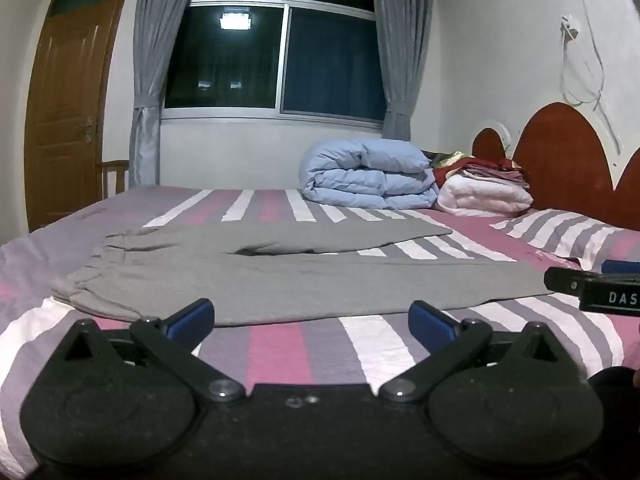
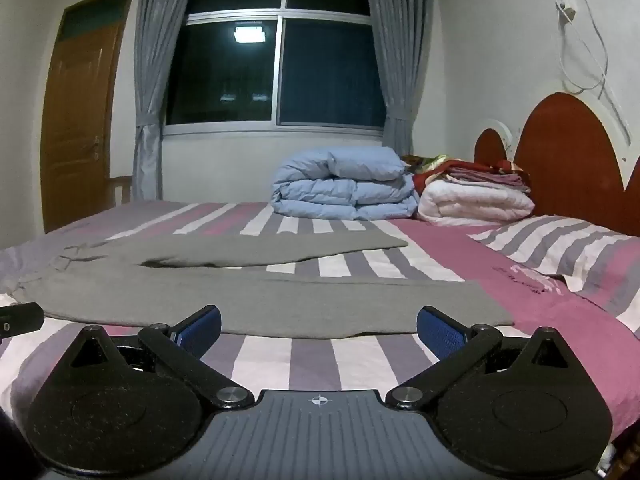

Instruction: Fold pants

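Grey pants lie spread flat on the striped bed, waistband to the left, the two legs running to the right with a gap between them. They also show in the right wrist view. My left gripper is open and empty, just short of the near leg's front edge. My right gripper is open and empty, just short of the same edge, nearer the cuff end. The right gripper's side shows at the right edge of the left wrist view.
A folded light-blue duvet and a white blanket with folded clothes sit at the far side of the bed. A striped pillow lies by the red headboard. A window, curtains and a wooden door stand behind.
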The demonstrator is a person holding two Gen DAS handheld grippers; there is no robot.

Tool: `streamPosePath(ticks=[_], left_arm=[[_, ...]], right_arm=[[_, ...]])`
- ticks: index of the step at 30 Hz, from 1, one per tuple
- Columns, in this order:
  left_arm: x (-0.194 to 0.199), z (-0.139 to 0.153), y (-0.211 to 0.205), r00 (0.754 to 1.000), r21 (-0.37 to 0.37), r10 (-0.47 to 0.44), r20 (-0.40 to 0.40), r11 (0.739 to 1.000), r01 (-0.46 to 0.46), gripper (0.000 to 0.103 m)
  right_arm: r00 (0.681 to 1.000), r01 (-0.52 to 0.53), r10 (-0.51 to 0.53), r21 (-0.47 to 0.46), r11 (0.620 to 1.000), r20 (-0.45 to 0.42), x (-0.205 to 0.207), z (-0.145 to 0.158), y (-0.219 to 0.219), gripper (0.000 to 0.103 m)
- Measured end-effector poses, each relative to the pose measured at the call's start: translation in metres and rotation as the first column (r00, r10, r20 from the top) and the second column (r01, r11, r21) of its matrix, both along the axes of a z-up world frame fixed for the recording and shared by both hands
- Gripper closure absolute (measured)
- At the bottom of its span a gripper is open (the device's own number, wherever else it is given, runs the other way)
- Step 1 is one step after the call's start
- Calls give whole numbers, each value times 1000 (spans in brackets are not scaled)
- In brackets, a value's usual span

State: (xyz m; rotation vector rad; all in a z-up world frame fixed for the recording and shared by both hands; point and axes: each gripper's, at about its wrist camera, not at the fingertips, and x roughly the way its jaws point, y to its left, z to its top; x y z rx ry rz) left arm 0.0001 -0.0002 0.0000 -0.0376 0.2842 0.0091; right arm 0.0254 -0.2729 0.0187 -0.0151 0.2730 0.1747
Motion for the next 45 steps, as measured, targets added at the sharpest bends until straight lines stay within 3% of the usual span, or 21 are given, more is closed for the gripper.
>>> streamPosePath(ticks=[45], left_arm=[[1, -4, -3, 1000, 8, 1, 12, 1000, -1, 6]], right_arm=[[1000, -10, 10, -10, 1000, 1, -3, 0, 10, 0]])
